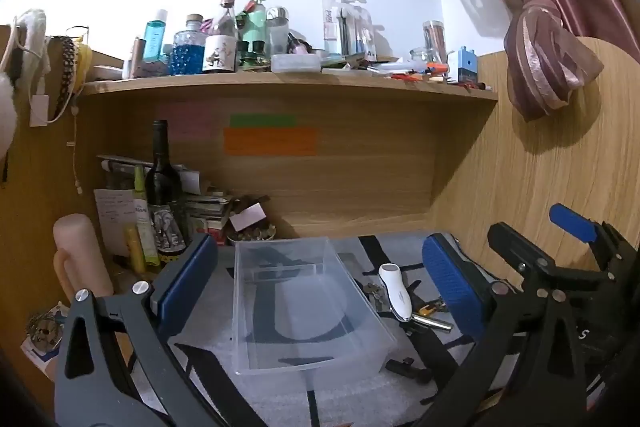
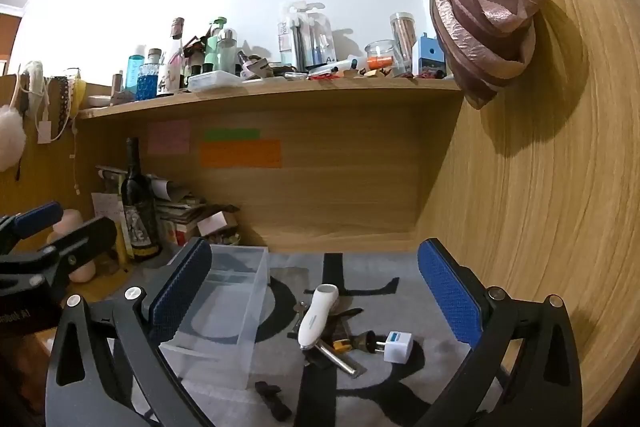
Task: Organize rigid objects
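A clear plastic bin (image 1: 304,307) stands empty on the grey patterned mat (image 1: 208,323); it also shows in the right wrist view (image 2: 228,311). To its right lies a pile of small items: a white handheld device (image 2: 317,315), a silver cylinder (image 2: 338,357), a white plug adapter (image 2: 397,346) and a small black part (image 2: 273,399). The white device (image 1: 395,290) shows in the left view too. My left gripper (image 1: 320,279) is open and empty over the bin. My right gripper (image 2: 316,291) is open and empty above the pile.
A wooden desk wall (image 2: 520,227) closes the right side. A dark wine bottle (image 1: 162,187), stacked books (image 1: 208,215) and a pink cylinder (image 1: 82,255) crowd the back left. A cluttered shelf (image 1: 280,79) runs overhead, with a curtain (image 1: 540,39) at the right.
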